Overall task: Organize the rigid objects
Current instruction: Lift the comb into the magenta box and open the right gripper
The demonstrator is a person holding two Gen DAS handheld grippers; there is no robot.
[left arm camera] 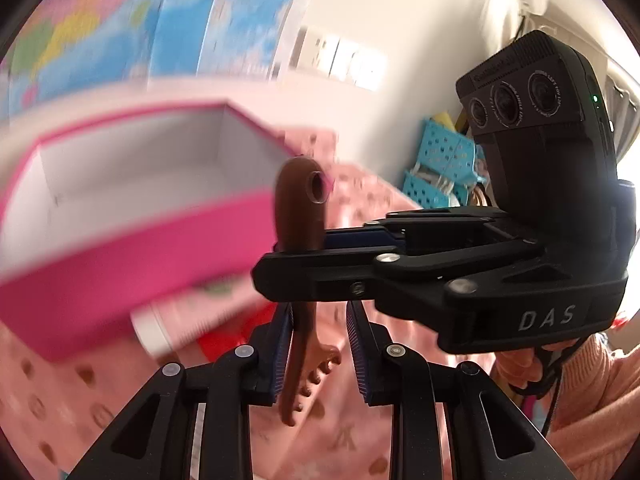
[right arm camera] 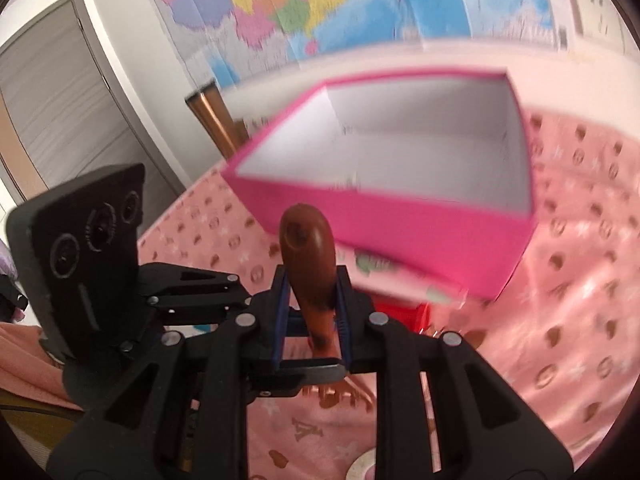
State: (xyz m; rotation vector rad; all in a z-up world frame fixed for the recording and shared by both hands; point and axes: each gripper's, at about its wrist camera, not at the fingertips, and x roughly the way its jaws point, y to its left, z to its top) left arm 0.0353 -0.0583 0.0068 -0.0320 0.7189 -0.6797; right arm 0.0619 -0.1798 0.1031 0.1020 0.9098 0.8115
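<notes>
A brown comb (left arm camera: pixel 299 264) with a hole in the rounded end of its handle stands roughly upright in the air, handle up and teeth down. The right gripper (left arm camera: pixel 280 270) reaches across the left wrist view from the right and pinches the comb's handle between its blue-lined fingers (left arm camera: pixel 352 238); in the right wrist view its fingers (right arm camera: pixel 342 300) press on both sides of the brown handle (right arm camera: pixel 310 264).

The left gripper (left arm camera: pixel 320 354) sits below, its two tongs spread apart. The comb's toothed end hangs between them, close against the left pad (left arm camera: pixel 282 344) and clear of the right one; whether it touches the left pad cannot be told.

Behind the comb lies an open pink box (right arm camera: pixel 400 216) with a white inside, blurred in both views. A tube-like thing (left arm camera: pixel 180 320) and something red (right arm camera: pixel 400 308) lie partly under or against the box's near edge. Everything rests on a pink patterned cloth (right arm camera: pixel 580 300). A coloured map (right arm camera: pixel 300 0) hangs on the wall behind, and blue baskets (left arm camera: pixel 444 168) stand off to the right.
</notes>
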